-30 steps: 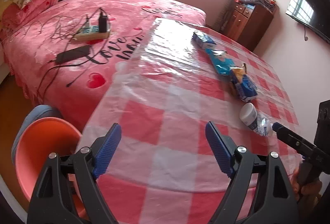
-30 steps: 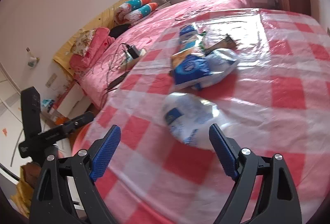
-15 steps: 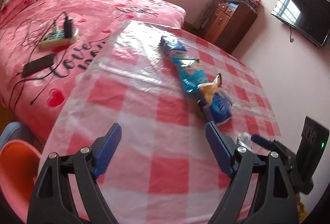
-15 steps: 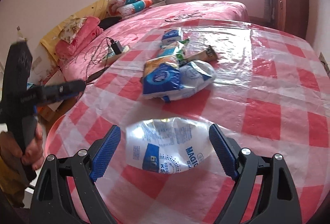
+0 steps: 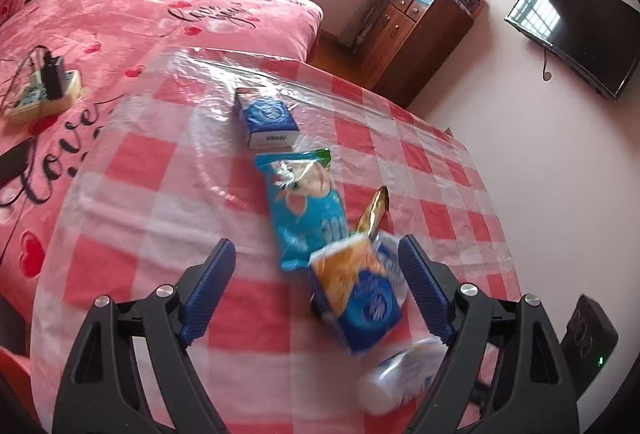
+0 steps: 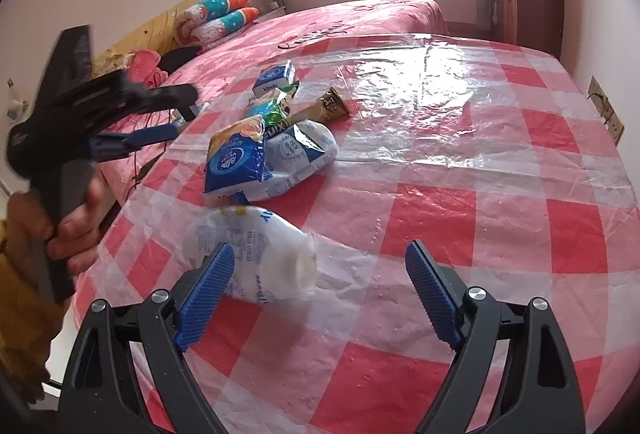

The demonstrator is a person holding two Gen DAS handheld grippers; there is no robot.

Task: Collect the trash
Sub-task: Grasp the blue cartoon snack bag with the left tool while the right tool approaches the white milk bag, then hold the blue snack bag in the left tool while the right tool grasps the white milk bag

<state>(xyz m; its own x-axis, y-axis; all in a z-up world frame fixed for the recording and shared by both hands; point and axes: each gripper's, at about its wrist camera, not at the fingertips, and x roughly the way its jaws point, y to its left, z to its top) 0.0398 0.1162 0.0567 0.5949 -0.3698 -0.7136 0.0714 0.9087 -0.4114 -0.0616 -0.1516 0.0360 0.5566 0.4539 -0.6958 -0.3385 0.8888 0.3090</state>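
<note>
Two grippers hang over a round table laid with a red-and-white checked cloth under clear plastic. Lowest in the right wrist view, the right gripper has its blue fingers spread wide with nothing pinched; a white plastic bottle lies on its side just ahead, nearer the left finger, its mouth towards the camera. At the left edge of that frame a hand grips the left gripper's handle. In the left wrist view the left gripper is likewise wide open and empty, and a blue and orange packet lies on the cloth between its fingers, nearer the right one, untouched. Above that, towards frame centre, lie a light blue snack bag and a gold wrapper, then a small blue tissue pack. Farther off, a pink bed fills the upper left, a wooden cabinet stands at upper centre, and a wall television hangs at upper right.
</note>
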